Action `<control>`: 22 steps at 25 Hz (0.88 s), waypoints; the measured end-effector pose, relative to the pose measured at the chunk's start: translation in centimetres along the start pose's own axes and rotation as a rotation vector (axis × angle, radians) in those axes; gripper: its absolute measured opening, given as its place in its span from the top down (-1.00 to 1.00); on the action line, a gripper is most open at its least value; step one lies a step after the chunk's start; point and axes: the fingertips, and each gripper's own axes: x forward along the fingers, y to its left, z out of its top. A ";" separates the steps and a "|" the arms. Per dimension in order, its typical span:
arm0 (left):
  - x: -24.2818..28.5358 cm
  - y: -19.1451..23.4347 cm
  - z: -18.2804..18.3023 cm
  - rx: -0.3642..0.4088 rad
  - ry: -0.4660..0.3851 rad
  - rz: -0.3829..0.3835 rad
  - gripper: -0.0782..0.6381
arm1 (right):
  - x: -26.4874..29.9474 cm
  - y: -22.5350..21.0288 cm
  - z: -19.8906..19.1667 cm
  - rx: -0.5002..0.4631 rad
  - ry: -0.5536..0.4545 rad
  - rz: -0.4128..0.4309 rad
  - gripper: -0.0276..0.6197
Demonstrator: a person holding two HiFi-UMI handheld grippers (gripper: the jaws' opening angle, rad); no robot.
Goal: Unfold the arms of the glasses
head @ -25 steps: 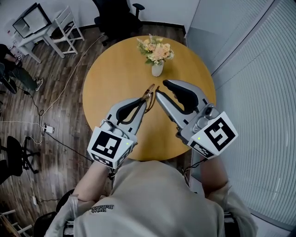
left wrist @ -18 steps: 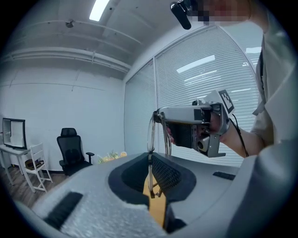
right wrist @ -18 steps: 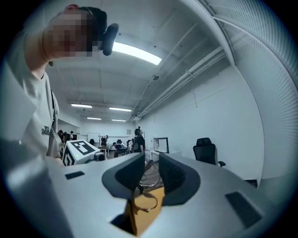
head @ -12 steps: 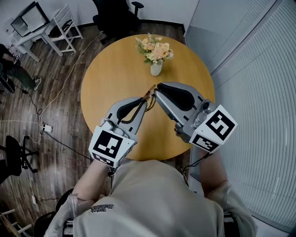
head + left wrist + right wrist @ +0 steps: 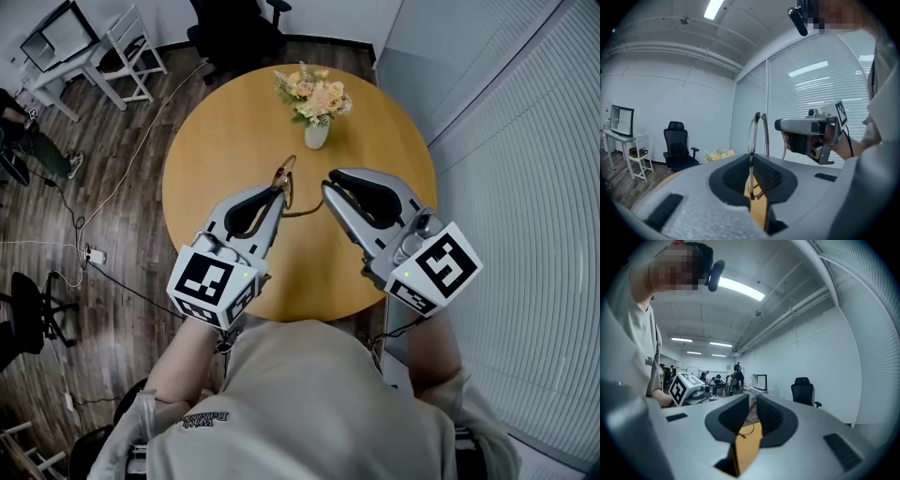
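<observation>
Clenching the rim of the glasses [image 5: 757,131], your left tongs [image 5: 278,192] hold them upright above the desk [image 5: 225,131]. Since a second ago the tongs have drawn apart. One arm [image 5: 305,212] now spans to your right tongs [image 5: 328,183], seemingly pinched on its tip. One arm judged unfolded; one remains.

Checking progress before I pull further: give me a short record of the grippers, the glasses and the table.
left gripper: jaws shut on the glasses, lens standing above them
right gripper: jaws nearly together at the end of one arm; grip unclear
glasses: held above the table, that arm stretched out toward the right gripper
table: round, wooden, with a vase of flowers at its far side
</observation>
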 end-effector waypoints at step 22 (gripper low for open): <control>-1.4 1.6 -0.3 -0.082 -0.025 0.049 0.67 | -4.6 -0.5 -8.4 0.047 0.194 -0.137 0.72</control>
